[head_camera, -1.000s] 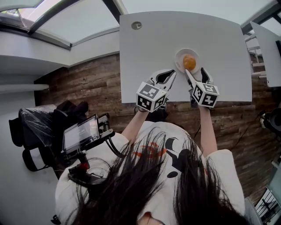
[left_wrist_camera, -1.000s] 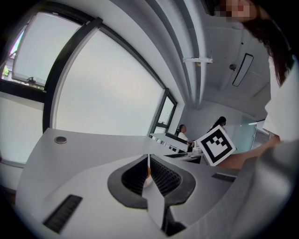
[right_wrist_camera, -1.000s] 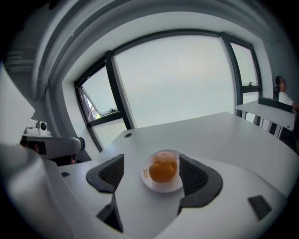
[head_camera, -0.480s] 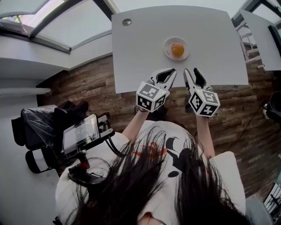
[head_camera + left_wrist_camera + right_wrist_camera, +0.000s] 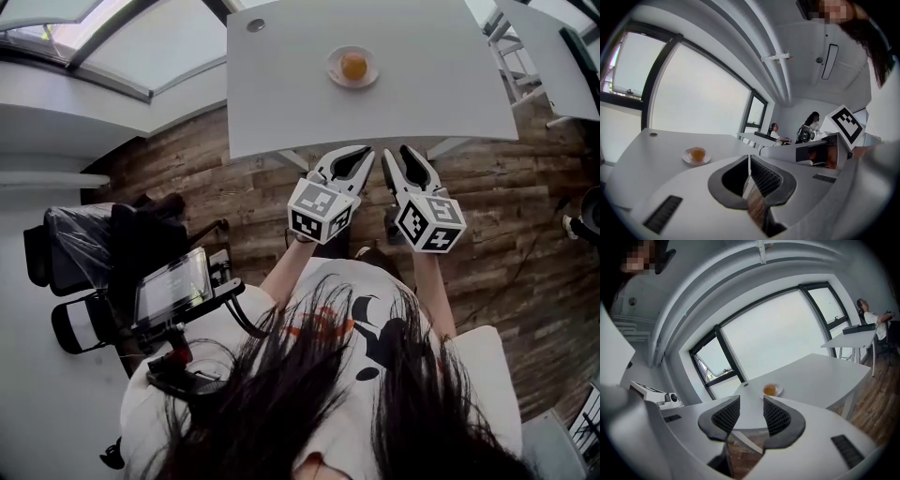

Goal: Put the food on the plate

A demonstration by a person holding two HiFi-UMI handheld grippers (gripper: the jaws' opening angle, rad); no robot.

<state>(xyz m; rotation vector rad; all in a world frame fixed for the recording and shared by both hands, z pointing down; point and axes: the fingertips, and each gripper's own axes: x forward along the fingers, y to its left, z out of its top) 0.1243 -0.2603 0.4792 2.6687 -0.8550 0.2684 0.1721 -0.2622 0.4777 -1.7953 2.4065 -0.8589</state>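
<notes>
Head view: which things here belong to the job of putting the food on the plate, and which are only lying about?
Belong to the job:
- orange food
- white plate under it
- grey table that bears the plate
- left claw, right claw

Only lying about:
- round cap in the table
- screen on a stand
- dark bag
- second table

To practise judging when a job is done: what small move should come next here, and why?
Probably just hold still: the food already sits on the plate, and the left claw and right claw hang empty, short of the table.
</notes>
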